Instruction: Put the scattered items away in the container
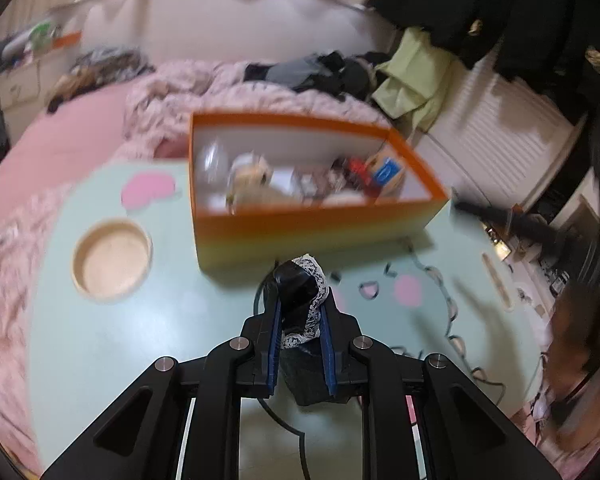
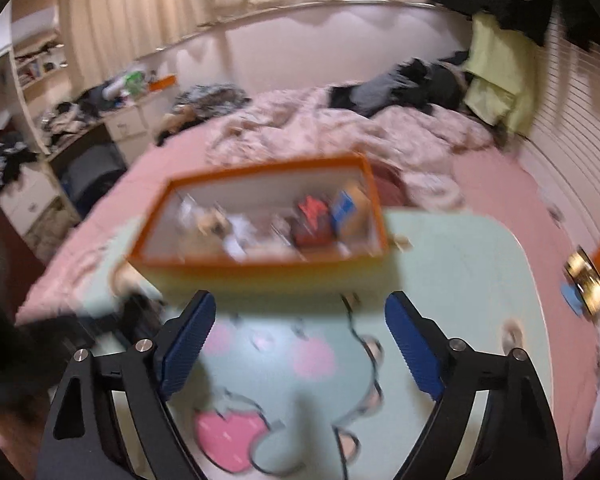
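Note:
An orange-rimmed box (image 1: 312, 236) stands on the mint green table (image 1: 112, 344) and holds several small items. My left gripper (image 1: 300, 300) is shut on a black fabric piece with white lace trim (image 1: 298, 294), held above the table just in front of the box. A string of small lights on a black wire (image 1: 448, 304) lies on the table to the right. In the right wrist view the box (image 2: 260, 268) is ahead, and my right gripper (image 2: 300, 312) is open and empty above the table (image 2: 460, 280); the wire (image 2: 364, 344) lies between its fingers.
A round wooden recess (image 1: 112, 256) sits in the table at the left. A pink bed with rumpled blankets (image 2: 340, 132) and dark clothes lies behind the table. A gold object (image 2: 586, 280) lies on the bed at the right. The views are motion-blurred.

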Action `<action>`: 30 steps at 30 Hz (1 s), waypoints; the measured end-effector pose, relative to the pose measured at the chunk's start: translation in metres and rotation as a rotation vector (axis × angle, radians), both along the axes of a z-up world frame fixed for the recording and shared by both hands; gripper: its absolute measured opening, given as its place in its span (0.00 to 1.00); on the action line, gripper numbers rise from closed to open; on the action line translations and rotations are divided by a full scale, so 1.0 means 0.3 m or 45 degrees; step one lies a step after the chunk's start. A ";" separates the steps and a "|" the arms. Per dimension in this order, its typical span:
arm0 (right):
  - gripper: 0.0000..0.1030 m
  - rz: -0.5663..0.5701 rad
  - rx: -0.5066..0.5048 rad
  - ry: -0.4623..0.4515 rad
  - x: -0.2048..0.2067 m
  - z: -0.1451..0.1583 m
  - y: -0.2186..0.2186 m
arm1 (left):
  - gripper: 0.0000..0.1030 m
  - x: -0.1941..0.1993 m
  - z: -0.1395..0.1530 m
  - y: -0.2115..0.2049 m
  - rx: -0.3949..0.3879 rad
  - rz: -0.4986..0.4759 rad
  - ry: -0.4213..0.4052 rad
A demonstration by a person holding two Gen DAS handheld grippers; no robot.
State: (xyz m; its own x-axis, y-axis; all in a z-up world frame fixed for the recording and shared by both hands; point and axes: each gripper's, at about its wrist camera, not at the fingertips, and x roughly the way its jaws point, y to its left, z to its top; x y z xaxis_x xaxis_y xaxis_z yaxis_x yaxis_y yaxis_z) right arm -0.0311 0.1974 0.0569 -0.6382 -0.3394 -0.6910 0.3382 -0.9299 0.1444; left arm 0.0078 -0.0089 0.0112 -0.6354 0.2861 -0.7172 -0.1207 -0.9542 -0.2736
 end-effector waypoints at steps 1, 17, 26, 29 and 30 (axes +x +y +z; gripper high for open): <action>0.76 0.022 0.002 -0.014 -0.033 0.015 -0.019 | 0.17 0.004 -0.018 0.006 0.005 0.005 -0.004; 0.58 0.060 0.226 -0.433 -0.450 -0.184 -0.301 | 0.85 0.068 -0.093 0.002 0.069 0.118 0.103; 0.53 0.071 0.392 -0.419 -0.441 -0.254 -0.364 | 0.85 0.028 -0.108 -0.026 0.117 0.132 0.074; 0.20 0.083 0.350 -0.411 -0.433 -0.243 -0.353 | 0.85 0.015 -0.109 -0.036 0.136 0.133 0.063; 0.20 0.090 0.288 -0.428 -0.434 -0.237 -0.337 | 0.85 0.017 -0.109 -0.040 0.144 0.135 0.062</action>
